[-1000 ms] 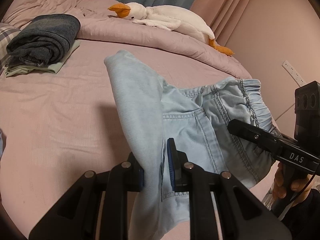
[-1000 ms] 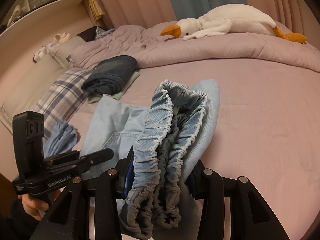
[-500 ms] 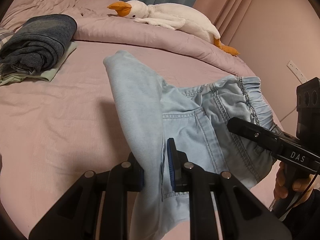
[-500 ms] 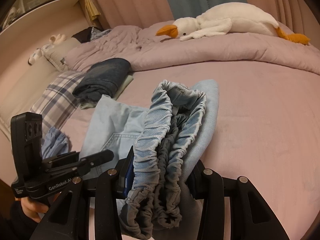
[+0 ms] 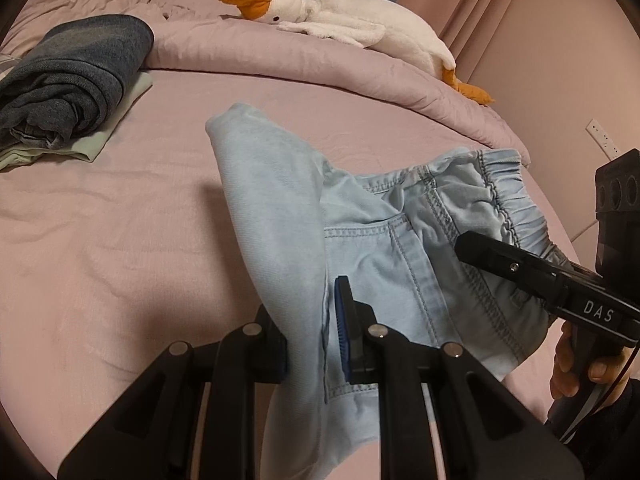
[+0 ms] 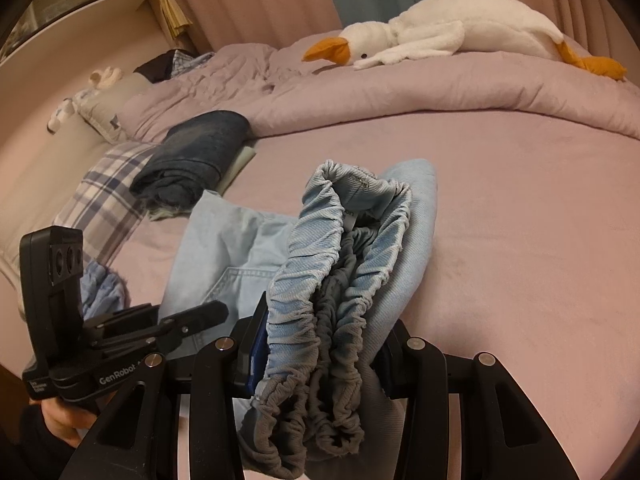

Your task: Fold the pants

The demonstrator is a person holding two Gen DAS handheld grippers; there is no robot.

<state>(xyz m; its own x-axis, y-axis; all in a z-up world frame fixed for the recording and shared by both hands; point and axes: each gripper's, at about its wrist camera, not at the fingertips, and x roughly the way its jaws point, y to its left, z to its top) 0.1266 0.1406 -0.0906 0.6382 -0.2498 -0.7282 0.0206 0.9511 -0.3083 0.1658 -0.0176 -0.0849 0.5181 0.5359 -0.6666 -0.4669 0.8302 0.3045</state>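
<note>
Light blue denim pants point(image 5: 380, 240) with an elastic waistband hang between my two grippers over a pink bed point(image 5: 120, 240). My left gripper point(image 5: 312, 344) is shut on a fold of the fabric beside the back pocket. My right gripper point(image 6: 320, 352) is shut on the bunched elastic waistband point(image 6: 344, 280), several layers thick. In the left wrist view the right gripper point(image 5: 520, 268) enters from the right, held by a hand point(image 5: 576, 372). In the right wrist view the left gripper point(image 6: 188, 320) shows at lower left, clamped on the pants point(image 6: 224, 252).
A folded dark denim garment point(image 5: 68, 76) lies on a pale green one at the far left. A white plush goose point(image 5: 352, 28) rests on the rolled duvet point(image 5: 320, 68) at the back. A plaid pillow point(image 6: 104, 200) and a blue cloth point(image 6: 100, 288) lie at the left in the right wrist view.
Both grippers have carried the pants a little way across the bed and slightly lower. The folded dark garment has slid toward the left edge of the left wrist view. Both grips are unchanged.
</note>
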